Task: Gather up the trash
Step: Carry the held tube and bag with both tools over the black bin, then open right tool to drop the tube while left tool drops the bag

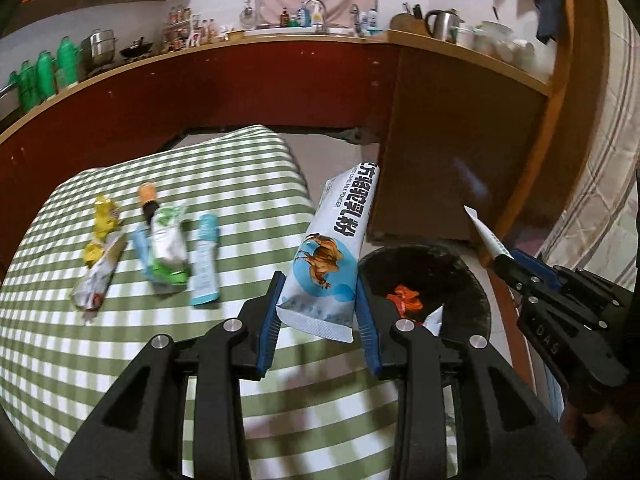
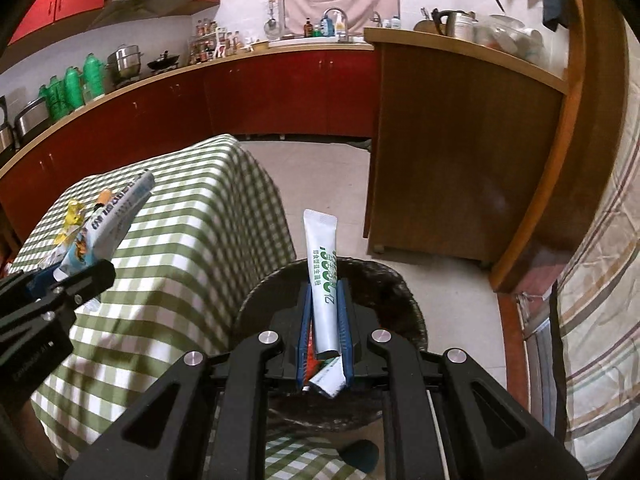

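Note:
My left gripper is shut on a white and blue powder sachet with a camel picture, held at the right edge of the checked table, beside the black trash bin. An orange wrapper lies in the bin. My right gripper is shut on a slim white sachet with green print, held upright over the black bin. Several wrappers lie on the table: a yellow one, a silver one, a green and white one and a light blue one.
A wooden cabinet stands behind the bin. Red kitchen counters run along the back. A striped cloth hangs at the right. Tiled floor lies between table and cabinet.

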